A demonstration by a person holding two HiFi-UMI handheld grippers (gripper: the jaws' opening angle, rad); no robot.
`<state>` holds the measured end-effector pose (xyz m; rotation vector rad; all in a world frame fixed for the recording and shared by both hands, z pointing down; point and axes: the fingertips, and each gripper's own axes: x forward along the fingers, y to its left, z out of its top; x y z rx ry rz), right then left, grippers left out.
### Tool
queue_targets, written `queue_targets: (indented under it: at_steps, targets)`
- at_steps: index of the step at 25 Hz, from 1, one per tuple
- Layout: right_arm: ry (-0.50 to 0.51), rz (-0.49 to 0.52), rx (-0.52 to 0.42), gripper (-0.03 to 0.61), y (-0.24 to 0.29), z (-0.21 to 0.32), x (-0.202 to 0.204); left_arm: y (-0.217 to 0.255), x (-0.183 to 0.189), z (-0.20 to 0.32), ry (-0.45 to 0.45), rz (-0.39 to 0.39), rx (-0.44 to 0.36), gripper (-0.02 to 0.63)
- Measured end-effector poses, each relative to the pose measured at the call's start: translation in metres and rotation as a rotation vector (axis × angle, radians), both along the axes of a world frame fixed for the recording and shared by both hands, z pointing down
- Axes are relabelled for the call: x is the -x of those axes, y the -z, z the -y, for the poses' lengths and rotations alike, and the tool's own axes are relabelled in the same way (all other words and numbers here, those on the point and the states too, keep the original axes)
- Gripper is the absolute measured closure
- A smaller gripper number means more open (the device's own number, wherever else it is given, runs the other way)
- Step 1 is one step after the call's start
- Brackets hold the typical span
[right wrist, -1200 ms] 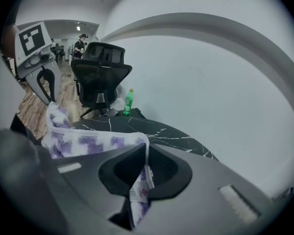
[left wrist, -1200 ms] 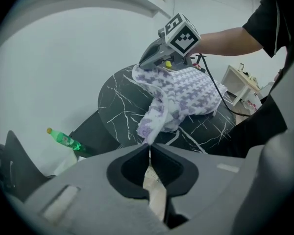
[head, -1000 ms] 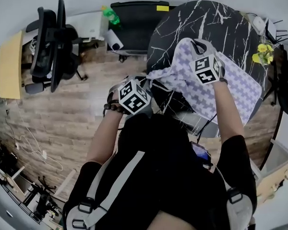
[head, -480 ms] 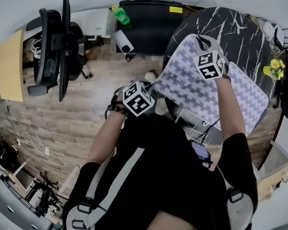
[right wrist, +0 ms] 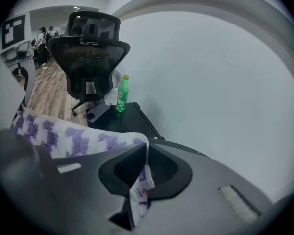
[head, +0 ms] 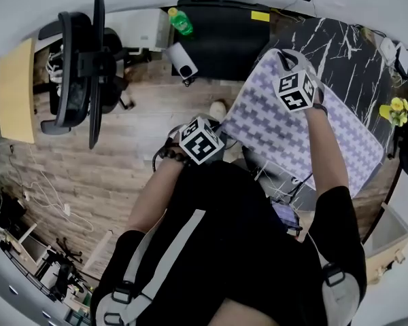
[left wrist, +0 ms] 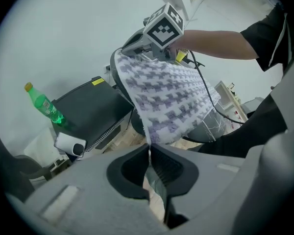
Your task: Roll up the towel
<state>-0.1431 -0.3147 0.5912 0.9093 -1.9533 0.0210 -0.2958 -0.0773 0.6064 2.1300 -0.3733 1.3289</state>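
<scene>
From the head view, the towel [head: 292, 124] is stretched out over the black bench [head: 353, 43]. Its near left corner sticks out past the edge. The left tongs [head: 216, 129] are at that corner. The right tongs [head: 287, 63] are at the far corner.

In the left gripper view, the left tongs are clenched tight on the towel corner. A green bottle [left wrist: 45, 107] stands at the far left.

In the right gripper view, the right tongs pinch the towel edge by its tag [right wrist: 139, 192]. A chair [right wrist: 90, 65] stands far off.
</scene>
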Motion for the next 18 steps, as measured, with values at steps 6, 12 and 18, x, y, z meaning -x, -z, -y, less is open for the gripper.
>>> queue_targets:
  at_steps: [6,12,18]
  targets:
    - [-0.003,0.006,0.008,0.552,-0.008,0.004,0.006,-0.005,0.002,0.000,-0.001,0.007,0.005,0.592]
    - [-0.009,0.041,-0.023,0.552,0.003,0.003,0.001,0.005,-0.002,-0.001,0.003,-0.005,-0.006,0.592]
    - [-0.044,0.097,-0.057,0.552,0.022,-0.002,-0.015,0.030,-0.030,-0.014,-0.058,-0.033,-0.030,0.592]
